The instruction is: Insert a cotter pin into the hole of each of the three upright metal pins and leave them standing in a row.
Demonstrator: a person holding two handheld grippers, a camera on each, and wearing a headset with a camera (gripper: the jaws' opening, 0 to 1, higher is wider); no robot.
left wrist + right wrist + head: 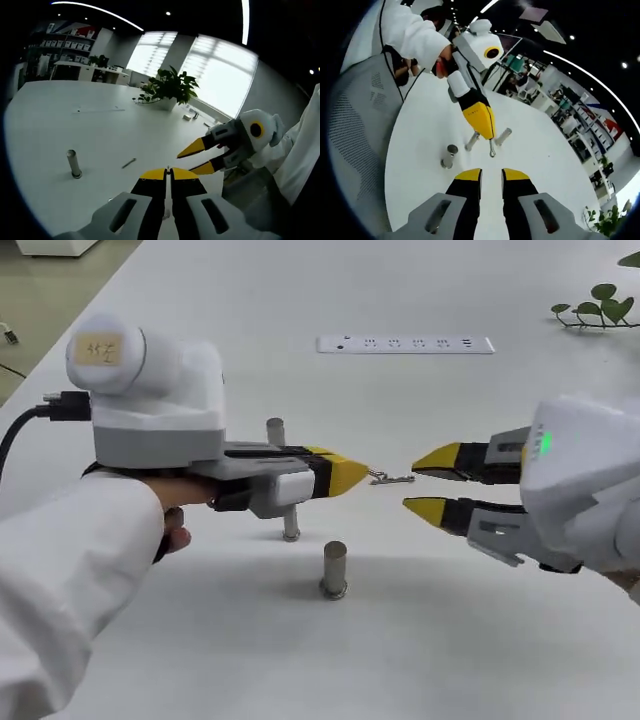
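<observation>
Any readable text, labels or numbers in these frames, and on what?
Nothing reads clearly.
Tan sticker on the left gripper: handwritten marks, too blurred to read.
Power strip: any markings too small to read.

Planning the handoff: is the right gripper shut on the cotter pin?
No, the right gripper is open with its fingers apart, and the cotter pin sticks out of the shut left gripper.
</observation>
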